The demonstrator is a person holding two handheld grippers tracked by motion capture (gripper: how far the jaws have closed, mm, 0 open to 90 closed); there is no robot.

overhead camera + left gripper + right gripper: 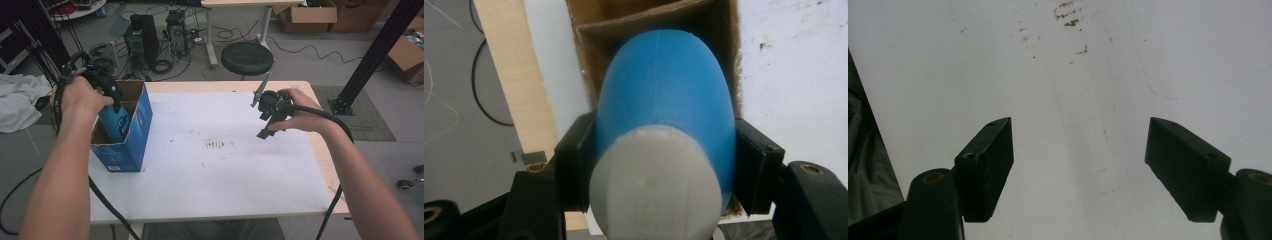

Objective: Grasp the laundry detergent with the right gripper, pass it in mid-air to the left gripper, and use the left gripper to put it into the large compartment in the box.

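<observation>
Your left gripper [664,165] is clamped on a blue bottle [664,95] with a pale grey cap, held over the open top of a blue cardboard box [131,131] at the table's [240,195] left edge. Keep the bottle centred between the box walls as you lower it, and let go only once it rests inside. The bottle sits squarely between the jaws, pointing into the box. Your right gripper [1078,165] hangs open and empty above the white tabletop.
</observation>
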